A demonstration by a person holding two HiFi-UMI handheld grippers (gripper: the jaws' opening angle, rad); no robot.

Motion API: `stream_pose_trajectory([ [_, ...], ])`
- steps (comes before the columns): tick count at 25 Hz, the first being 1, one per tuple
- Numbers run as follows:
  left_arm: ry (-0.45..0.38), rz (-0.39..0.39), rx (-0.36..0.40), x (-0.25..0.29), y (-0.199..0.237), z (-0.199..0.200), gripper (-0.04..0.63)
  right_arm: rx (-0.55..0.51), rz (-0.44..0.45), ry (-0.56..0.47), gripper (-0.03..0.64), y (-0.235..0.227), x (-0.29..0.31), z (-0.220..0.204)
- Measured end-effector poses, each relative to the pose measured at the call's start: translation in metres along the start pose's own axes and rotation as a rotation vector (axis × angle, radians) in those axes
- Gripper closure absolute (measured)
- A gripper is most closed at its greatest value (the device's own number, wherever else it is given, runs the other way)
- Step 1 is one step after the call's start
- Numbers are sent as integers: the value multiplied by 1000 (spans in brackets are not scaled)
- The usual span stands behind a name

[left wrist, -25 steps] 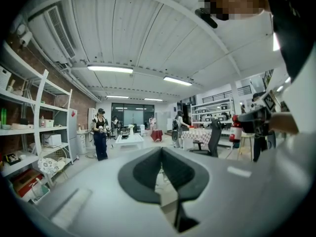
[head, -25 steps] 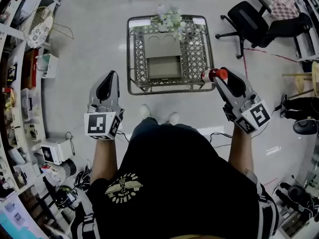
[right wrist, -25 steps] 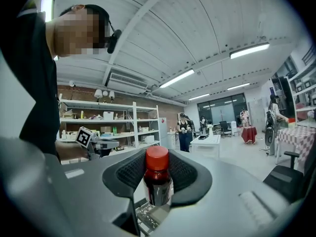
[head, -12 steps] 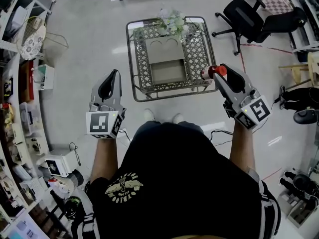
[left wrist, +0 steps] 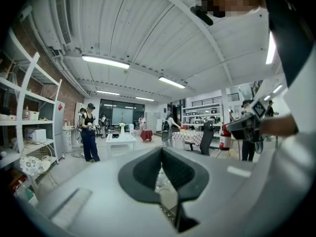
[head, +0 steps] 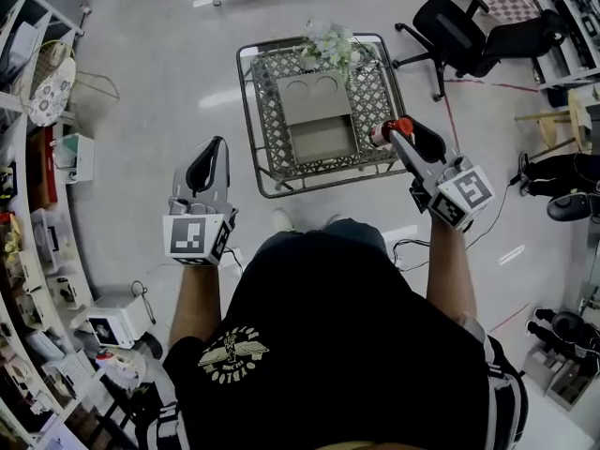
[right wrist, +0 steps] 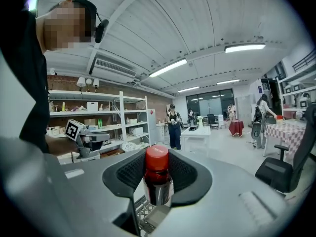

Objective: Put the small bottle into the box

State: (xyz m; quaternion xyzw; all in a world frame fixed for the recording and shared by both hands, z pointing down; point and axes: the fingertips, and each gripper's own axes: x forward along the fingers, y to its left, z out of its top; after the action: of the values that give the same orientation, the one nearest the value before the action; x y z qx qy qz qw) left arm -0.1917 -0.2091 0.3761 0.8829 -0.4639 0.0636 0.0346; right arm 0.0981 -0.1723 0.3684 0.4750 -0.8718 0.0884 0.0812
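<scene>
A small bottle (right wrist: 157,177) with a red cap and dark red contents stands upright between the pads of my right gripper (right wrist: 158,181), which is shut on it. In the head view that bottle (head: 392,130) hangs at the right edge of a wire-mesh table (head: 260,111). On the table lies an open cardboard box (head: 320,141), left of the bottle. My left gripper (head: 206,162) floats over the floor left of the table, its jaws together with nothing between them.
A flower bunch (head: 333,43) sits at the table's far edge. A black office chair (head: 459,26) stands to the right, shelving (head: 28,204) full of items runs down the left. People stand in the distance (left wrist: 90,132).
My right gripper has carried the bottle forward and left, up to the table's right edge. The table has drawn slightly closer and the left gripper has barely shifted.
</scene>
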Motion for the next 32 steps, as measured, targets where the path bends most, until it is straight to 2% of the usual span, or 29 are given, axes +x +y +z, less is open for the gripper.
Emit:
stream_pose_trajectory([
  [3, 9, 12, -2, -6, 11, -13, 595, 5, -9, 19, 467, 3, 10, -12],
  [8, 0, 30, -11, -9, 12, -13, 595, -5, 19, 55, 467, 6, 21, -30],
  [18, -10, 71, -5, 0, -9, 3, 595, 11, 89, 123, 468, -17, 40, -76],
  [24, 0, 110, 19, -3, -19, 5, 595, 50, 102, 183, 468, -38, 48, -123],
  [32, -34, 178, 37, -16, -13, 21, 595, 60, 135, 282, 468, -45, 67, -168],
])
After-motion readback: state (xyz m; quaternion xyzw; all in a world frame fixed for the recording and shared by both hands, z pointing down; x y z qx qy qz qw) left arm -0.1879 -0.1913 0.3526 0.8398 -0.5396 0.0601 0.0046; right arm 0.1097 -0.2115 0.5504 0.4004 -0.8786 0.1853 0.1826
